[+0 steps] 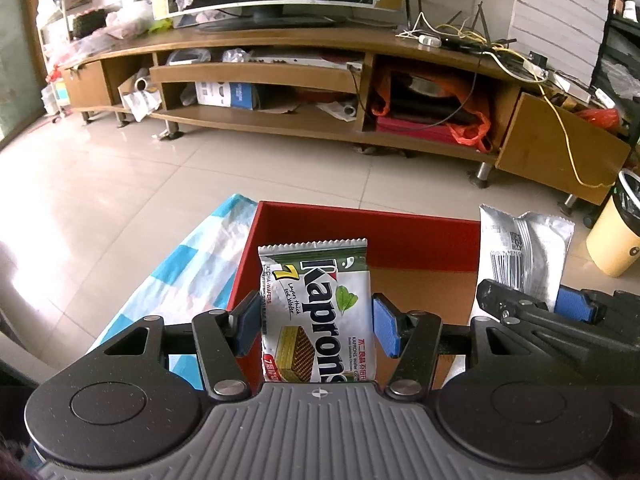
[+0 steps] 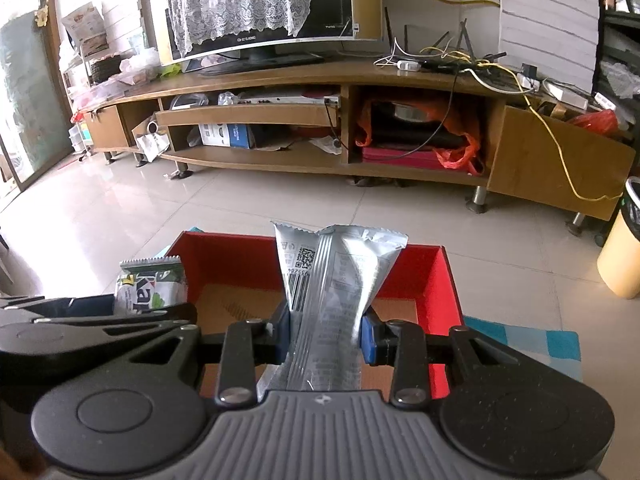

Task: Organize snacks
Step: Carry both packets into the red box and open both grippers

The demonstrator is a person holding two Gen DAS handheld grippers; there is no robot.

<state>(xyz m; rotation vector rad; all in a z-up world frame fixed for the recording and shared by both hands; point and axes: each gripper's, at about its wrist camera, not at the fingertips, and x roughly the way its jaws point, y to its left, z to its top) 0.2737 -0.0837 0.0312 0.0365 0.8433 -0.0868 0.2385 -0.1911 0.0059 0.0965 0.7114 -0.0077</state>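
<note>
My left gripper (image 1: 316,322) is shut on a white and green Kaprons wafer packet (image 1: 320,312) and holds it upright above the left part of a red box (image 1: 360,224) with a brown cardboard floor. My right gripper (image 2: 325,334) is shut on a silver snack packet (image 2: 332,280), squeezed at its middle, above the same red box (image 2: 440,276). The silver packet (image 1: 520,252) and right gripper also show at the right of the left wrist view. The Kaprons packet (image 2: 150,286) shows at the left of the right wrist view.
The box stands on a blue and white checked cloth (image 1: 188,264) over a tiled floor (image 1: 160,168). A long wooden TV stand (image 1: 320,44) with a monitor and cables lines the back. A cream bin (image 1: 616,228) stands at the right.
</note>
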